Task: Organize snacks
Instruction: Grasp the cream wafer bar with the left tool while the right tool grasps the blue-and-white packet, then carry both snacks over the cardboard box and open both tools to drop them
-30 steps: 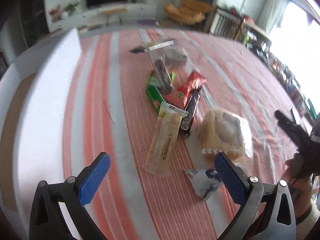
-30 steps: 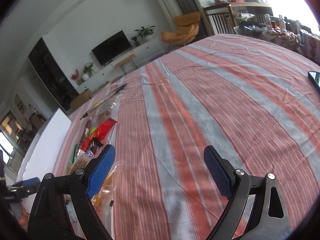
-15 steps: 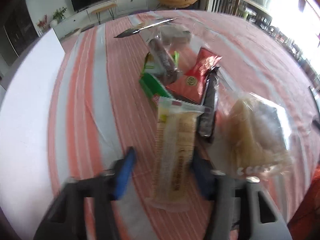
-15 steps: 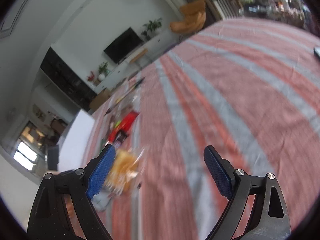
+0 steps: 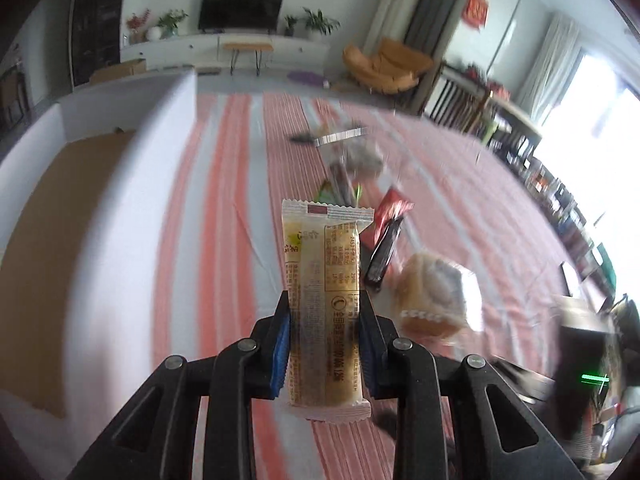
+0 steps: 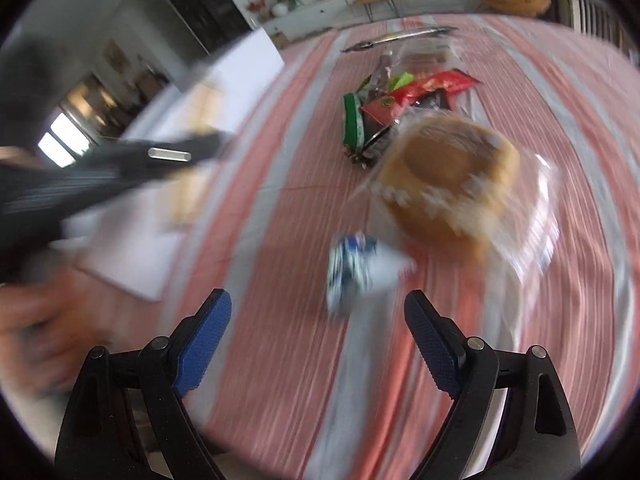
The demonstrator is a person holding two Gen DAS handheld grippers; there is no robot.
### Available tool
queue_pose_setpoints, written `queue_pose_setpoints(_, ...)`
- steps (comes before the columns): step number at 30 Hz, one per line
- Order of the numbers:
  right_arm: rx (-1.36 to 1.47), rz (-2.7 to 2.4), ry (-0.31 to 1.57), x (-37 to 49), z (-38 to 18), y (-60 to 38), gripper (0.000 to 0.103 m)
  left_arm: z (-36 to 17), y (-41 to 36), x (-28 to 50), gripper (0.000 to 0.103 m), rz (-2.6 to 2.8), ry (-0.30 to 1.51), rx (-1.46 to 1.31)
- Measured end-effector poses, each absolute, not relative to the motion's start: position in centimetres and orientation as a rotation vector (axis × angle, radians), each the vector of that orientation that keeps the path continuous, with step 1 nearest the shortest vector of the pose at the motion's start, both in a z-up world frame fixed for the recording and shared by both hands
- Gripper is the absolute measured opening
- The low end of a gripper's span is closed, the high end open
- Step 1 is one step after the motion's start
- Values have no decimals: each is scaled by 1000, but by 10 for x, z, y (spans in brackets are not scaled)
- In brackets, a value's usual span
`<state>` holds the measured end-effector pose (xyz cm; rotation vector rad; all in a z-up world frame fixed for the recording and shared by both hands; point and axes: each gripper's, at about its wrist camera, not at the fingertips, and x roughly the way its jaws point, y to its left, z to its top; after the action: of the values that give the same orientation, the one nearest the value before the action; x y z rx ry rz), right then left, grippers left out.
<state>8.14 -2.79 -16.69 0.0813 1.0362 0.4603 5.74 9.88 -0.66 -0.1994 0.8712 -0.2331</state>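
My left gripper (image 5: pixel 325 320) is still closing, and its blue pads (image 5: pixel 282 344) press both sides of a yellow snack bar (image 5: pixel 324 292), held upright above the striped tablecloth. Beyond it lie a black packet (image 5: pixel 384 252), a red packet (image 5: pixel 394 206) and a bun in a clear bag (image 5: pixel 436 296). My right gripper (image 6: pixel 316 320) is open with nothing between its fingers, just short of a blurred blue-and-white packet (image 6: pixel 356 268). The bun (image 6: pixel 448 172), a red packet (image 6: pixel 424 88) and a green packet (image 6: pixel 352 120) lie further ahead.
A white box with a brown cardboard floor (image 5: pixel 132 184) stands along the left of the table. A long dark utensil (image 6: pixel 396 36) lies at the far end of the pile. In the right wrist view, the other gripper (image 6: pixel 120 164) and a hand (image 6: pixel 44 320) blur past on the left.
The left jaws went from wide open to closed on the yellow bar and lifted it off the cloth. The right gripper swung from bare cloth over to the snack pile.
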Motion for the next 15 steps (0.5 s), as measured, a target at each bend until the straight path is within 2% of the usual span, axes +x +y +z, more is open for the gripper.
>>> queue_pose_setpoints(1, 45, 418, 1027, 85, -171, -24, 88, 2, 106, 48, 29, -229, 849, -204)
queue_pose_setpoints(3, 9, 352, 990, 86, -177, -23, 77, 16, 115, 35, 28, -223, 815, -209)
queue_pose_setpoints(4, -5, 334, 988, 87, -177, -26, 44, 21, 120, 28, 29, -221, 799, -211)
queue_pose_setpoints(5, 3, 333, 989, 88, -176, -28, 38, 27, 125, 19, 29, -219, 784, -217)
queue_pose_setpoints(8, 66, 350, 1017, 88, -176, -45, 28, 36, 139, 6, 28, -221, 766, -251)
queue_pose_setpoints(15, 170, 454, 999, 76, -146, -54, 27, 61, 190, -4, 29, -137, 707, -288)
